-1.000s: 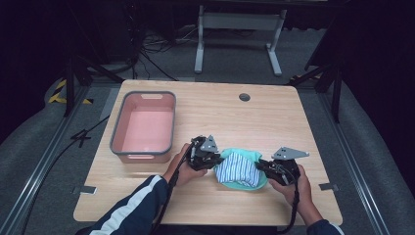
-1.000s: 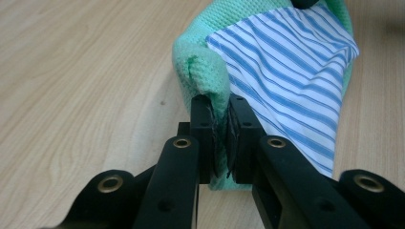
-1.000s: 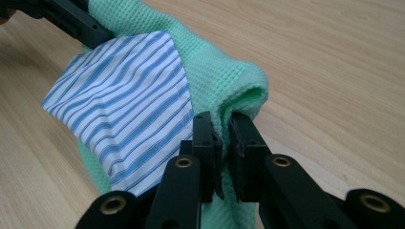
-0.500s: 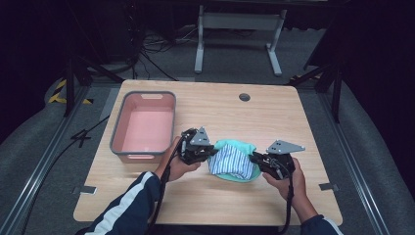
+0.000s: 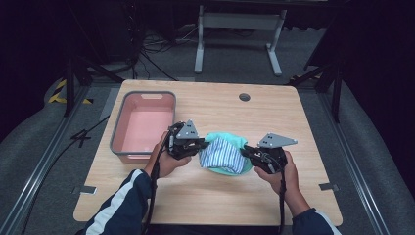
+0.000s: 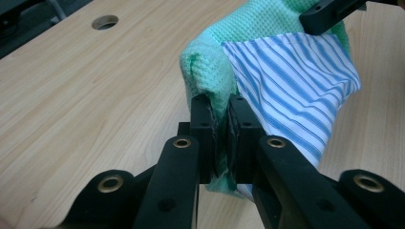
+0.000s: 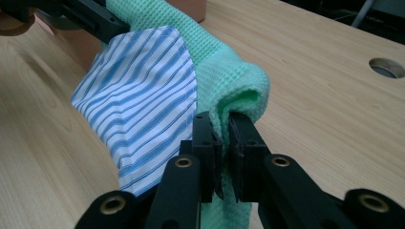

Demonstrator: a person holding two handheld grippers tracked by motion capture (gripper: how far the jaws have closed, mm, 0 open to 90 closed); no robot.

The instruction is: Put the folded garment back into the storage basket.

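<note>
L gripper (image 5: 195, 145) and R gripper (image 5: 254, 152) each clamped on one end of green cloth (image 5: 226, 140), w/ striped cloth (image 5: 221, 155) draped over it. Bundle hangs btwn them above table (image 5: 205, 196), just right of pink bin (image 5: 143, 125).

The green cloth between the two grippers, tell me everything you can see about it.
The green cloth is mint-coloured with a waffle weave, soft and folded. A blue-and-white striped cloth lies against its front. The left gripper and the right gripper each pinch a bunched end, so it hangs between them above the wooden table, right of the pink bin.
</note>
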